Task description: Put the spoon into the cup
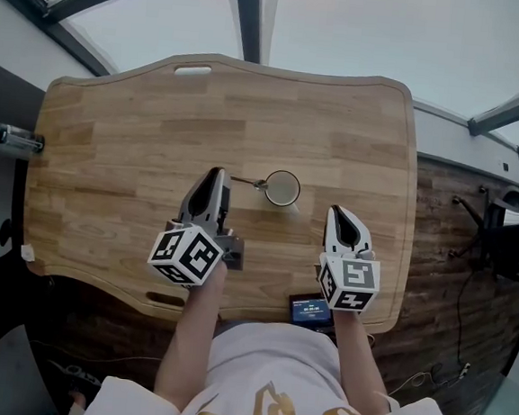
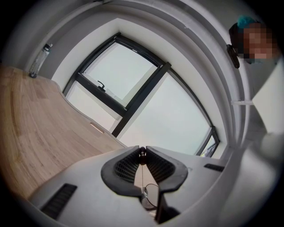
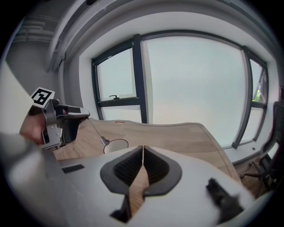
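Head view: pale wooden worktop [image 1: 111, 144] with rounded corners, set before large dark-framed windows [image 3: 191, 88]. Item one, small round white cup [image 1: 283, 189], upright near the worktop's middle, between the two grippers and a little beyond them. Item two, slim metal spoon [image 1: 246, 182]. Its handle runs from the left gripper across to the cup and its bowl sits at the cup's left rim; whether it touches the rim cannot be told. Left gripper [image 1: 217, 177]: jaws clamped on the spoon's handle end. This shows plainly in the left gripper view, where the thin handle drops away from the closed jaws toward the bowl and the cup's rim below. Right gripper [image 1: 338, 212]: held to the right of the cup and apart from it, jaws pressed together with nothing between them; only bare wood shows past them in the right gripper view. That same view shows the spoon sloping down from the left gripper to the cup's near-left edge. Sundries: small dark device with a lit blue screen [image 1: 309, 309] at the worktop's near edge, just beside the right gripper; clear bottle [image 1: 15, 138] at the worktop's left edge; black office chair [image 1: 501, 234] on the floor at right.
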`<action>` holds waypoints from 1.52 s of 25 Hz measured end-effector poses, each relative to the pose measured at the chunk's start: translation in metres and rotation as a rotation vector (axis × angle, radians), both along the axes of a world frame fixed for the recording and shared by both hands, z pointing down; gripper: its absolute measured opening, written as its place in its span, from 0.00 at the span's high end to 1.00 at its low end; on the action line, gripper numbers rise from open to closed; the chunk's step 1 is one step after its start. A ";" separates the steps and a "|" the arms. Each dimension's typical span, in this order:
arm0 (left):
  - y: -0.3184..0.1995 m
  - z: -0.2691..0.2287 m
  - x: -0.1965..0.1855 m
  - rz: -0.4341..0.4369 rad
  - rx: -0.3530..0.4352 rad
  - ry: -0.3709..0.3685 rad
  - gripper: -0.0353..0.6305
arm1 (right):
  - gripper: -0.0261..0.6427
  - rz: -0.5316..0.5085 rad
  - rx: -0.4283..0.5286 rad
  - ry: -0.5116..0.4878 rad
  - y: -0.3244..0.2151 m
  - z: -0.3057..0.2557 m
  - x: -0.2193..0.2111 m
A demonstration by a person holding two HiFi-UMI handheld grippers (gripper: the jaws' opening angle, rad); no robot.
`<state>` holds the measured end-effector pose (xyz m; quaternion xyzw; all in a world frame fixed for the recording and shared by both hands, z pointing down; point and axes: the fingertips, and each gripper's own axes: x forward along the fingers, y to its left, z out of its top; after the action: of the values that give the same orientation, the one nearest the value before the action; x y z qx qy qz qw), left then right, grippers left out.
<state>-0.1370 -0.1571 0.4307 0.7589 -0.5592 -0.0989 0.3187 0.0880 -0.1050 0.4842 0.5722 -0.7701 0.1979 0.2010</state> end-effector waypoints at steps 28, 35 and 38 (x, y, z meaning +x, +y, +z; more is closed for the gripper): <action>-0.010 0.011 0.024 0.070 -0.007 -0.035 0.87 | 0.91 0.013 -0.021 0.002 -0.008 0.010 0.005; -0.013 0.014 0.026 0.068 -0.013 -0.023 0.87 | 0.91 0.008 -0.033 0.008 -0.010 0.015 0.006; -0.014 0.015 0.027 0.068 -0.017 -0.022 0.87 | 0.91 0.005 -0.037 0.008 -0.012 0.016 0.006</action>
<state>-0.1103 -0.1713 0.4454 0.7758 -0.5374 -0.0752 0.3221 0.0942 -0.1167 0.5005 0.5710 -0.7642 0.2101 0.2142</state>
